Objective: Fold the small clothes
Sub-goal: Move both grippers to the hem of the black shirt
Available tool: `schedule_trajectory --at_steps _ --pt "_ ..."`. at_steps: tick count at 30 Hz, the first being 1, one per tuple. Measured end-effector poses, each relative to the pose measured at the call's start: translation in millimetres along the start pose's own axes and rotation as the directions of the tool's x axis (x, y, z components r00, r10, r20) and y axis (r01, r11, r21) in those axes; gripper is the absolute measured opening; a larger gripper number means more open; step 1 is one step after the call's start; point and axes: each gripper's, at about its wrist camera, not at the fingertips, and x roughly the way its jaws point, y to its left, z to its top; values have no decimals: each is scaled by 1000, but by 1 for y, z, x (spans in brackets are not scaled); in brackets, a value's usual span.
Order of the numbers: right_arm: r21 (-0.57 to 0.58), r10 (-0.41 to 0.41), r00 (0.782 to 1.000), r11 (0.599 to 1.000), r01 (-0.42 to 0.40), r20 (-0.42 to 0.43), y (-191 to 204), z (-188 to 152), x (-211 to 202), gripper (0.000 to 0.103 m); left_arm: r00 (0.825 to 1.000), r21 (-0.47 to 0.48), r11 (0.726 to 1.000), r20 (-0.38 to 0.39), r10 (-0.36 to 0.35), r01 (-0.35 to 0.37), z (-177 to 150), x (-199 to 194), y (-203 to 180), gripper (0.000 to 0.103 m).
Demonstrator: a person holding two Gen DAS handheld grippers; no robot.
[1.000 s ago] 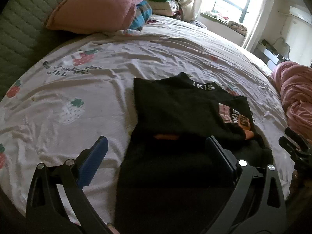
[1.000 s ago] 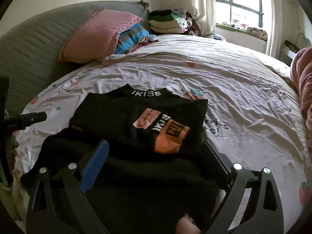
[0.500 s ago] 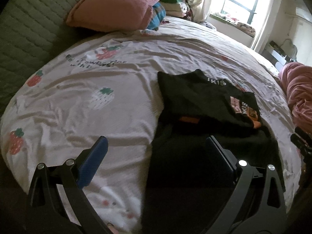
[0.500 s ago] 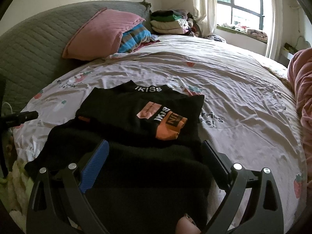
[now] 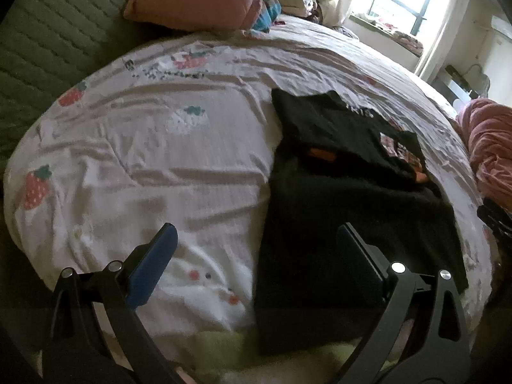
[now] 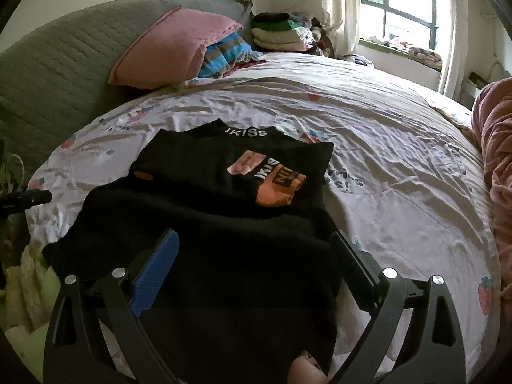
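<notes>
**Both grippers empty above black garments at the near edge of the bed**

The left gripper [image 5: 256, 249] stands with its jaws spread wide and nothing between them, hanging over the near edge of the bed where the white strawberry-print bedsheet [image 5: 153, 147] meets the large plain black garment [image 5: 336, 224]. The right gripper [image 6: 256, 256] is likewise spread wide and empty, hanging over the same large garment [image 6: 224, 256].

The large garment lies flat at the near edge, its lower part draping over it. The smaller folded black top with white collar lettering and an orange printed patch [image 6: 230, 163] rests on the far end of the large garment, toward the middle of the bed.

A pink pillow [image 6: 169, 51] leans against the grey quilted headboard [image 6: 48, 64] at the far left corner. A pink blanket [image 6: 496, 160] is bunched along the right edge.
</notes>
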Motion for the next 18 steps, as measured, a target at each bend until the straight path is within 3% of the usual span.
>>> schedule_trajectory --at_steps 5,8,18 --pt "-14 1 1000 1000 -1 -5 0 -7 -4 94 1000 -23 1000 -22 -21 20 -12 -1 4 83" --pt "-21 0 1000 1000 0 -12 -1 -11 -5 95 999 -37 999 -39 -35 33 -18 1 5 69" --pt "-45 3 999 999 -5 -47 1 -27 -5 94 992 -66 995 -97 -81 75 -36 7 6 54"
